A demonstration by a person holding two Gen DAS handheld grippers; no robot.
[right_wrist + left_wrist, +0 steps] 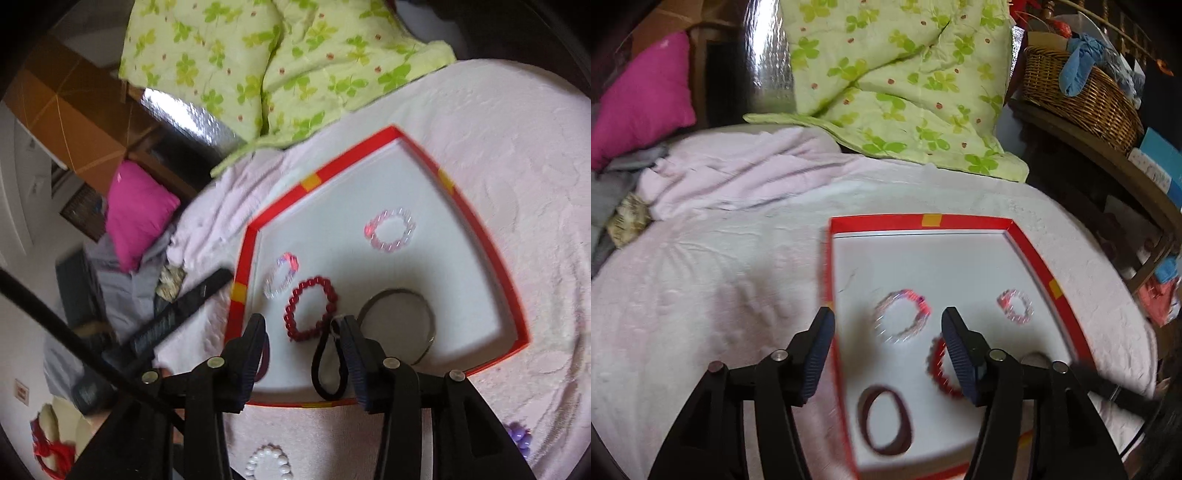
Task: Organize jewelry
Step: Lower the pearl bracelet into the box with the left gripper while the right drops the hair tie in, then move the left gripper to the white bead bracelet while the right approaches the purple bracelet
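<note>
A shallow white tray with a red rim [1030, 254] [491, 254] lies on a pale pink blanket. In it lie two clear pink bead bracelets [903, 317] [1015, 306] [390, 230] [281, 275], a dark red bead bracelet [311, 308] [940, 373], a maroon band [885, 424], a thin metal bangle [399, 295] and a black hair tie [327, 369]. My left gripper [888, 319] is open and empty above the tray's left part. My right gripper [301, 325] is open above the tray's near edge, with the hair tie beside its right finger [349, 343].
A white pearl bracelet [267, 463] and a purple bead piece [519, 437] lie on the blanket near the tray. A green floral quilt [897, 81], a magenta pillow [642, 96] and a wicker basket [1078, 92] stand behind. The other gripper's arm [177, 310] lies left of the tray.
</note>
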